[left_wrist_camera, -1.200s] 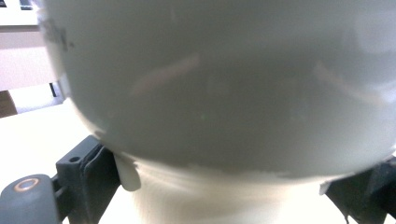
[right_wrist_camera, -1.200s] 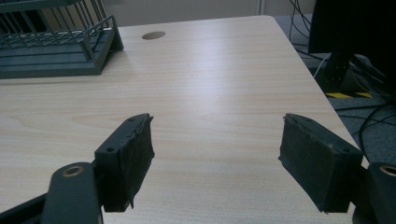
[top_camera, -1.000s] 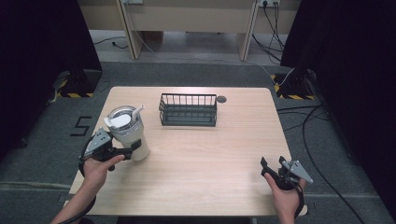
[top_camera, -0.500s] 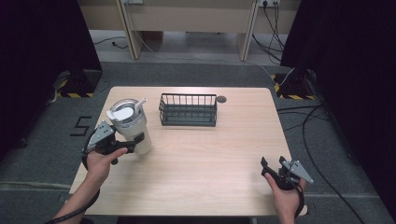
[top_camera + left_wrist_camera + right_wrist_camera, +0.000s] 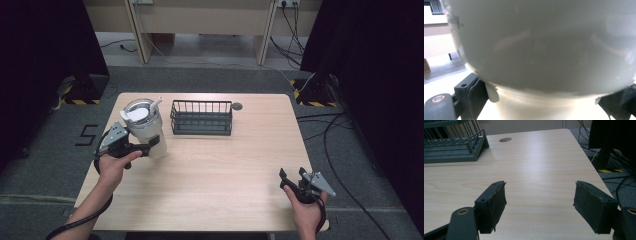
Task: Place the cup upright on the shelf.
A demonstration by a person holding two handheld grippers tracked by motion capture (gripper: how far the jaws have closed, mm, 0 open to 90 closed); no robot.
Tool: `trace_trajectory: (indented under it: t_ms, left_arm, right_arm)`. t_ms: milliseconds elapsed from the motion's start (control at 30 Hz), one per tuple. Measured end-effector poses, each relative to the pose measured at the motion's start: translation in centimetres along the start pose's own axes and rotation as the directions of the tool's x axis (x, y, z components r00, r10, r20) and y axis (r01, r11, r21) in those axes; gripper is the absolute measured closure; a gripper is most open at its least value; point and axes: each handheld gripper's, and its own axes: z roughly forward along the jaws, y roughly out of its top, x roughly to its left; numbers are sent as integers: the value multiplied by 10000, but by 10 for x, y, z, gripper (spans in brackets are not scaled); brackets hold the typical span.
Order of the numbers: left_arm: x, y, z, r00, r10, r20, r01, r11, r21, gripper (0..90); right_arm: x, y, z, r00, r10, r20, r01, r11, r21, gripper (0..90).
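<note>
A white tumbler (image 5: 146,131) with a clear lid and a straw is at the table's left side, near the wire basket. My left gripper (image 5: 150,145) is shut on its lower body, a black jaw on each side. In the left gripper view the tumbler (image 5: 544,50) looms very close between the jaws of the left gripper (image 5: 546,101). I cannot tell whether its base touches the table. My right gripper (image 5: 292,175) stands open near the front right corner, and in its own view the right gripper (image 5: 541,202) has nothing between its pads.
A dark wire basket (image 5: 201,118) stands at the back middle of the wooden table (image 5: 225,170), with a round cable hole (image 5: 237,106) to its right. The basket (image 5: 451,142) and hole (image 5: 505,139) lie far ahead of the right gripper. Cables run on the floor at right.
My left gripper has carried the tumbler away from the person and slightly right, closer to the basket. The right gripper has stayed in place, open.
</note>
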Motion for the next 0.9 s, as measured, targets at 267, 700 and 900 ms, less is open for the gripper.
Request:
trace_trajectory:
  t_ms: [267, 700, 900]
  left_arm:
    - [-2, 8, 14, 9999, 68, 109, -67, 9999, -79, 93]
    - [-6, 23, 35, 9995, 212, 238, -207, 9996, -217, 93]
    - [-6, 28, 43, 9989, 401, 250, -395, 9990, -207, 93]
  right_arm:
    - [0, 0, 0, 10000, 51, -3, -51, 10000, 17, 259]
    - [-1, -1, 0, 10000, 62, -14, -62, 10000, -13, 259]
    - [-1, -1, 0, 10000, 41, -30, -41, 10000, 0, 259]
